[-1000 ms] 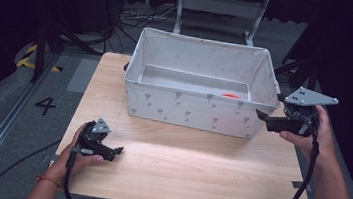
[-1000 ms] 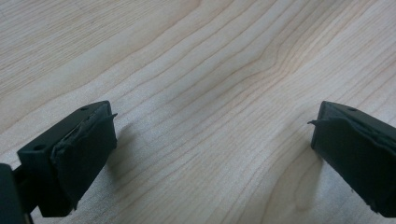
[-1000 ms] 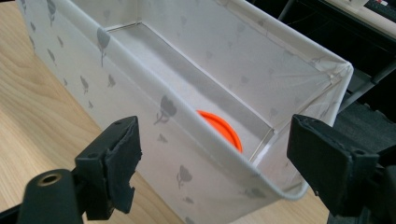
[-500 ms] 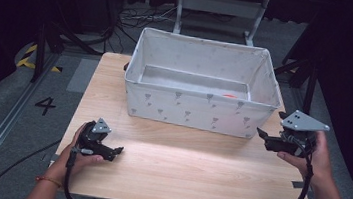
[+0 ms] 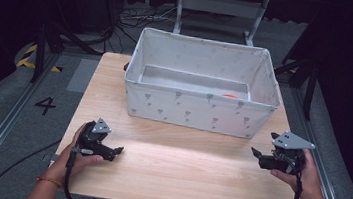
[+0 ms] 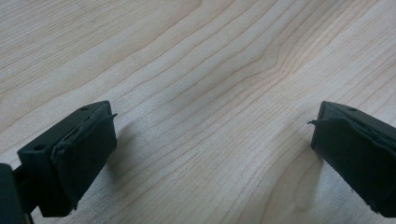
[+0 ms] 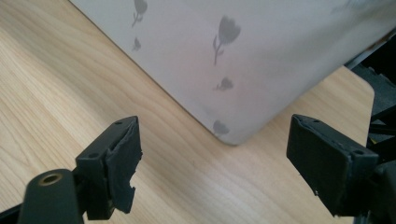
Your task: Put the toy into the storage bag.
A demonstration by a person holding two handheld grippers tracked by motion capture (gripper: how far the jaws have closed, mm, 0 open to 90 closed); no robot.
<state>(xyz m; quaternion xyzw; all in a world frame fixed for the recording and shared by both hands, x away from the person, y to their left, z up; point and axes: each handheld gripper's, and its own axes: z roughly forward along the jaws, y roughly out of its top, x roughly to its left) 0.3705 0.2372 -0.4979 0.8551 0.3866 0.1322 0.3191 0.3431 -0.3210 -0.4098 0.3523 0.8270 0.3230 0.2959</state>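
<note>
High view: a "4" (image 5: 45, 105) is marked on the grey floor left of the table (image 5: 176, 170), with yellow-black tape (image 5: 31, 58) farther back. A white fabric bin (image 5: 198, 113) printed with small grey flowers stands at the table's far half; something orange (image 5: 229, 95) lies inside by its near right wall. The left gripper (image 5: 117, 150) rests low on the table's near left, well apart from the bin. The right gripper (image 5: 255, 153) is near the bin's near right corner, not touching it. Cables and a metal frame (image 5: 220, 4) stand in the dark room behind.

Left gripper view: the jaws stand wide apart over bare pale wood, holding nothing.

Right gripper view: the jaws gape wide and empty, with the bin's (image 7: 224, 60) corner beyond them.
</note>
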